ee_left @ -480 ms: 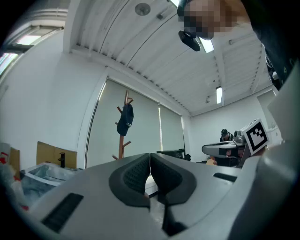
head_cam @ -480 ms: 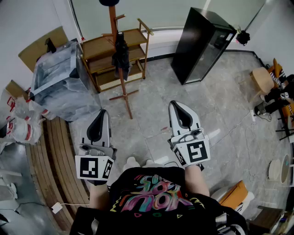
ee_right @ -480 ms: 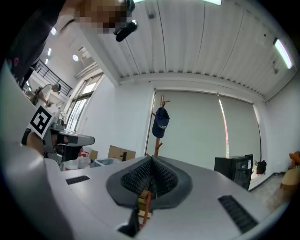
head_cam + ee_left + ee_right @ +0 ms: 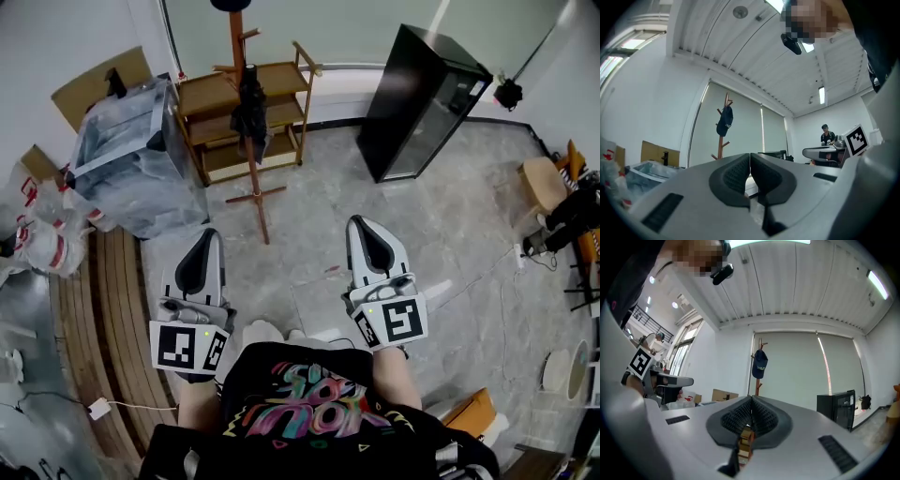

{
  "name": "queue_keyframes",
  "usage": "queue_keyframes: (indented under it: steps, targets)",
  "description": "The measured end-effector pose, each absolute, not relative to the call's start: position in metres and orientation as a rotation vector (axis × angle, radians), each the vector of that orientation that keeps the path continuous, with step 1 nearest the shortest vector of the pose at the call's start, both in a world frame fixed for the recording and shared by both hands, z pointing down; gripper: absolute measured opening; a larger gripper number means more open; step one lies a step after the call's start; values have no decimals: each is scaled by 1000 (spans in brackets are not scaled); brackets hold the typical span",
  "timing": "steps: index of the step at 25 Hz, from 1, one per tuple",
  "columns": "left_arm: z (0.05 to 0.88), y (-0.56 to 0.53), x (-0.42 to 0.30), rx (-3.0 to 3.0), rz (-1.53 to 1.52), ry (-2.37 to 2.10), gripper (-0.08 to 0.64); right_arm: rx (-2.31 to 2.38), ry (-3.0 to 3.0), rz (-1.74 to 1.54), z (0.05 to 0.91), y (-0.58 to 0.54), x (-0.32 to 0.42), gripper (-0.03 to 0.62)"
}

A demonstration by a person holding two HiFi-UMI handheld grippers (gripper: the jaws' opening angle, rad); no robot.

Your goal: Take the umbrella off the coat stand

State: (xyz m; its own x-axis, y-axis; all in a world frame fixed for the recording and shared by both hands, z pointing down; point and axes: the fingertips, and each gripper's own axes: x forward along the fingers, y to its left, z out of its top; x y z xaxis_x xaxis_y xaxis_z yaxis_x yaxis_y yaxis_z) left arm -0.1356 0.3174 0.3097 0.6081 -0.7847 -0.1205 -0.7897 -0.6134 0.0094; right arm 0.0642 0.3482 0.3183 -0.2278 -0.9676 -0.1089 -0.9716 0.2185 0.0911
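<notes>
Left tool (image 4: 208,234) and right tool (image 4: 362,223) both pinched shut, empty
umbrella (image 4: 248,105) hangs on the coat stand (image 4: 254,175) at the floor's far edge; yanking sideways could tip that skinny stand.

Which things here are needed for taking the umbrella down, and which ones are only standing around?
For the job: umbrella, coat stand, left gripper, right gripper (both shut, empty).
Just standing about: wooden shelf, black cabinet, wrapped box, cap on the stand.
</notes>
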Motion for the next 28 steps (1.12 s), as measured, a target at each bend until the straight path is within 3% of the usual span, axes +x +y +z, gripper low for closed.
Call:
queue_keyframes:
  steps: [13,28]
  targets:
    - [324,289,-122,-2753,158,1443,26,-1833,2521,108,347,309,76,14]
    - [306,90,-117,-2797,153,1315,25,-1888,2468,177,318,117,66,14]
